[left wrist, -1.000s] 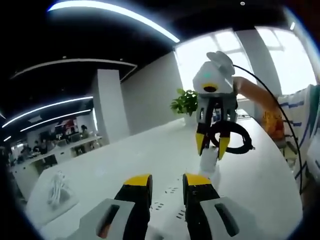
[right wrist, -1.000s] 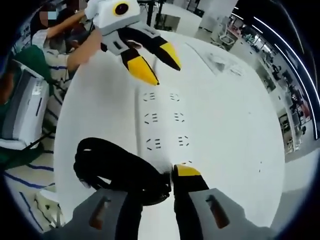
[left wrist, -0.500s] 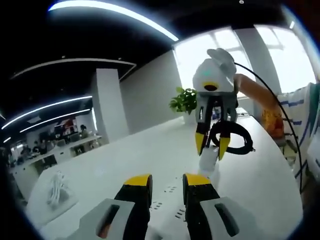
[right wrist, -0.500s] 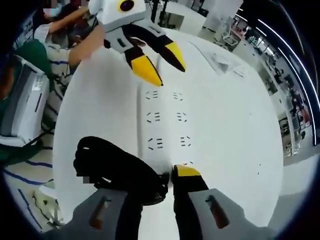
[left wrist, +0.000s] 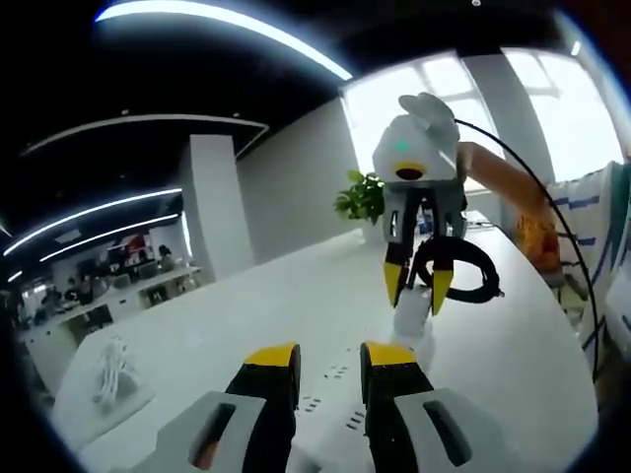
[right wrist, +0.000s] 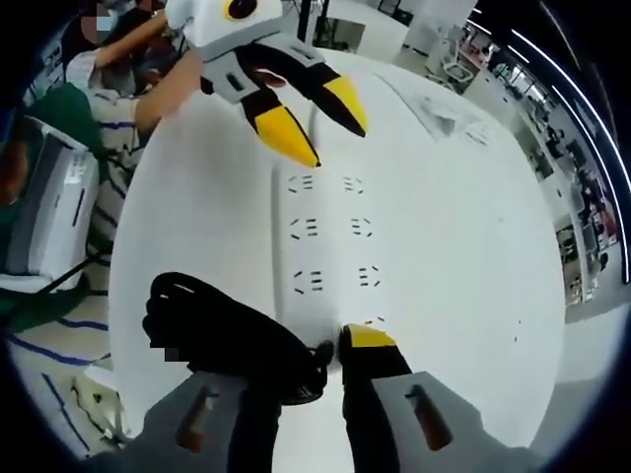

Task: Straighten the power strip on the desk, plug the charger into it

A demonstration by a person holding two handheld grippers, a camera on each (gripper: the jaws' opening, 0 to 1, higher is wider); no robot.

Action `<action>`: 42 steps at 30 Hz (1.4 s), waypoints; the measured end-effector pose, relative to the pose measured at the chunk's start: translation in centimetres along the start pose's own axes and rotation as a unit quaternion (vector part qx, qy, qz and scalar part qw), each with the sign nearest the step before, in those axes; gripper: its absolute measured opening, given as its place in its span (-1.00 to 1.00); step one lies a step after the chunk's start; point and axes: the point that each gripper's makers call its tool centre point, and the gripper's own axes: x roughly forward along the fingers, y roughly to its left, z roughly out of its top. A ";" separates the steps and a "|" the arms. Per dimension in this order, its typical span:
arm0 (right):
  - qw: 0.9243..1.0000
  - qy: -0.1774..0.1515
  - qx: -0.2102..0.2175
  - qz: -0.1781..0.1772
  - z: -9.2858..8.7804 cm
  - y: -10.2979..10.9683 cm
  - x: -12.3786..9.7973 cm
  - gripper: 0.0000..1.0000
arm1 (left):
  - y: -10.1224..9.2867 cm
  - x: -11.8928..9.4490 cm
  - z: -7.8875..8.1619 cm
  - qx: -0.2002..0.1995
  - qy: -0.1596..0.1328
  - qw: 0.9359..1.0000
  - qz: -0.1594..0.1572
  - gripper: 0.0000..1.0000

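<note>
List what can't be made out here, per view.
- Charger body: right gripper view, hidden behind the black cable coil and the right gripper.
- Near end of the power strip: right gripper view, covered by that gripper.
- Power strip in left gripper view: mostly cut off behind the left gripper.
- Item at the desk's far corner: left gripper view, too small and blurred.

I am seeing the right gripper (right wrist: 314, 367) covering the near end of the power strip (right wrist: 333, 232), and its left jaw is sitting behind the coiled black cable (right wrist: 227, 345), so I cannot tell what it is clamping. Whiteness is blurring the strip's edges into the desk (right wrist: 463, 256). I cannot make out the white bundle (left wrist: 111, 372).
</note>
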 end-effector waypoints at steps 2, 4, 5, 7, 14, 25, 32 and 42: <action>1.000 0.009 -0.003 0.000 0.1 0.0 0.1 -0.59 | 0.0 0.0 0.0 0.000 0.000 1.000 0.000 -0.52; 1.000 0.018 -0.006 -0.004 0.1 0.1 0.2 -0.59 | 0.1 -0.1 -0.1 0.002 0.002 1.000 0.001 -0.52; 1.000 0.020 -0.007 -0.004 0.0 0.1 0.1 -0.58 | 0.1 -0.1 0.0 0.002 0.002 1.000 0.002 -0.52; 1.000 0.020 -0.007 -0.004 0.0 0.0 0.1 -0.58 | 0.1 -0.1 0.0 0.000 0.000 1.000 0.001 -0.52; 1.000 0.008 -0.004 -0.006 0.0 0.0 0.1 -0.58 | 0.3 -0.3 0.2 0.003 -0.002 1.000 0.005 -0.52; 1.000 -0.003 0.004 -0.009 -0.1 -0.1 0.0 -0.56 | 0.5 -0.4 0.1 0.009 0.004 1.000 0.007 -0.51; 1.000 -0.013 0.009 -0.014 -0.1 -0.1 0.0 -0.54 | 0.4 -0.4 -0.4 0.012 0.017 1.000 0.007 -0.50; 0.999 -0.034 0.012 -0.026 0.0 0.0 0.0 -0.52 | 0.2 -0.4 -0.6 0.013 0.021 1.000 0.004 -0.49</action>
